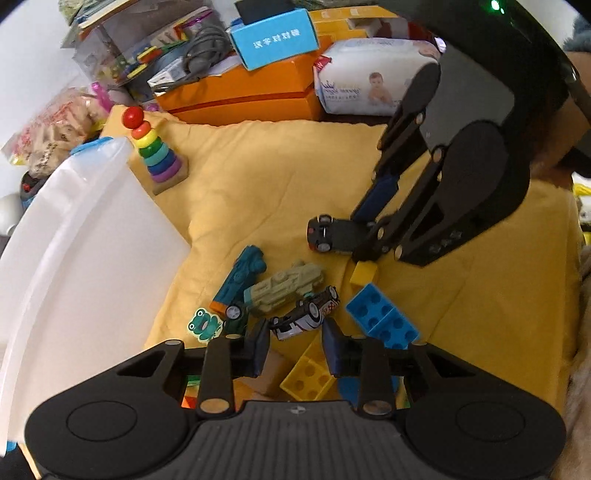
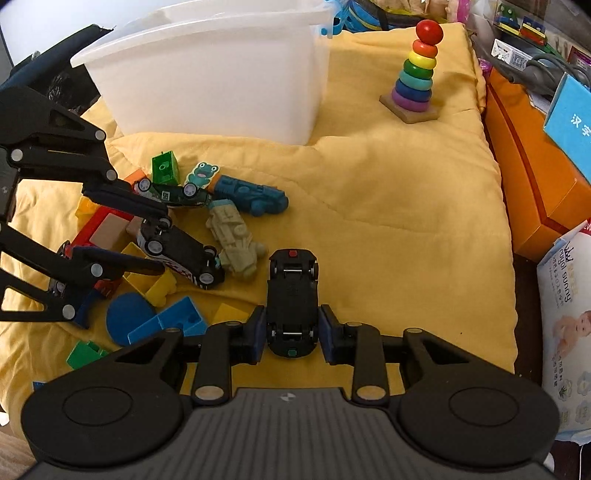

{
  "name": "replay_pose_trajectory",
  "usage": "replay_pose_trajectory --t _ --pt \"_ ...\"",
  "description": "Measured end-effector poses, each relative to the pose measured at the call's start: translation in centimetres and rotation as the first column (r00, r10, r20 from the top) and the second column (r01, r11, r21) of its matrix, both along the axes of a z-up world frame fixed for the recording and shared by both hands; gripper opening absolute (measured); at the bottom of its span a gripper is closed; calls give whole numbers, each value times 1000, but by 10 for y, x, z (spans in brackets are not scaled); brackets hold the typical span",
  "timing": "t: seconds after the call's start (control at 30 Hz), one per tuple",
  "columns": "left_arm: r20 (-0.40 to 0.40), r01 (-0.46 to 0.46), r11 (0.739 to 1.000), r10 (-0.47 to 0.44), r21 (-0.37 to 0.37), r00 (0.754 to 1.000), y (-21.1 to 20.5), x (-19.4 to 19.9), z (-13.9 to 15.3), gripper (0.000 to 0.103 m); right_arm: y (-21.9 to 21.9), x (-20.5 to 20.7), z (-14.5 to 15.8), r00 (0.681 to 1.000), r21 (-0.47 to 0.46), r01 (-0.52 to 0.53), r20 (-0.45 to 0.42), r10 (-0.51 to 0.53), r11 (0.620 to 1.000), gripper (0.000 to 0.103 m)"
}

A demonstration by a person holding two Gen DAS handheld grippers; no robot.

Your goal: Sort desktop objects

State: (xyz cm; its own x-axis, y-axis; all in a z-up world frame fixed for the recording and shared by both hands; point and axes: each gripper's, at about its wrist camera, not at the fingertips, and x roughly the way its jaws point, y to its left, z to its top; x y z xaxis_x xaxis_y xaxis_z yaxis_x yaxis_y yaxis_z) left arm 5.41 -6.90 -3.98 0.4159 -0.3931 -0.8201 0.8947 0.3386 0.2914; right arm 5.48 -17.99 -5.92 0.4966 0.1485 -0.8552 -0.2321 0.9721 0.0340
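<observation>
Right tool (image 2: 292, 334) clamped on upturned black toy car (image 2: 292, 295), long axis straight ahead; left tool (image 1: 295, 345) open, empty.

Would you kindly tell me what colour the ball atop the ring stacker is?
Red; the ball shows best in the right wrist view.

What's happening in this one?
A person with two handheld grippers is sorting toys on a yellow cloth. The right gripper clamps an upside-down black toy car. The left gripper hangs open above the toy pile, by a black-and-white car. The white bin stands behind.
</observation>
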Motion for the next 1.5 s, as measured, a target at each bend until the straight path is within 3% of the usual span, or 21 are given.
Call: replay_pose_trajectory --t 0.1,0.2,0.37,0.5,0.6,0.63,0.67,0.7,0.77,0.87,0.93,0.97,1.1,1.2,1.37,1.43,1.5 --pt "-22 -121 989 119 -90 993 5 -5 10 34 0 -2 1 1000 4 -5 0 5 1000 33" --pt "-85 -277 943 266 -185 960 27 -14 23 34 -2 -7 4 1000 13 -21 5 21 1000 33" --pt "-208 -508 818 465 -269 860 81 -43 36 34 -1 -27 16 996 18 -85 14 85 996 33" --pt "-283 -633 729 569 -260 772 115 -68 32 34 0 -51 24 984 0 -178 4 178 984 33" --pt "-398 -732 637 623 -241 673 137 -78 14 34 -2 -63 23 974 14 -227 -27 227 974 33" --pt "-415 -754 617 639 -226 648 141 -79 6 34 -3 -65 20 971 33 -233 -44 234 972 33" --pt "-413 -763 609 650 -218 638 143 -82 1 34 -5 -65 16 970 56 -231 -61 234 971 33" --pt "-399 -764 608 659 -216 637 144 -85 -4 34 -6 -63 12 970 75 -222 -79 228 972 33" --pt "-346 -747 632 667 -208 660 142 -91 -9 35 -5 -64 7 973 83 -205 -86 212 975 34" --pt "-278 -723 673 672 -155 686 140 -94 -13 37 2 -68 8 975 12 -220 -35 220 975 41" --pt "-273 -713 678 662 -178 698 143 -94 -10 37 6 -74 11 970 -49 -240 6 241 969 41" --pt "-268 -695 693 644 -193 717 143 -94 -8 37 7 -75 12 968 -69 -249 22 251 966 41" --pt "-119 -548 825 536 -136 836 128 -100 -7 41 12 -79 14 959 -88 -278 38 282 957 41" --pt "-92 -465 881 458 -86 884 119 -100 -13 40 27 -84 13 948 -135 -307 46 316 942 40" --pt "-101 -418 907 411 -51 906 112 -100 -24 32 46 -87 4 940 -216 -321 45 338 922 40" --pt "-103 -420 906 413 -57 905 111 -101 -25 32 46 -85 -2 952 -260 -282 41 302 924 38" --pt "-131 -441 895 431 -67 893 113 -99 -25 32 42 -82 -5 962 -241 -253 41 271 937 33"
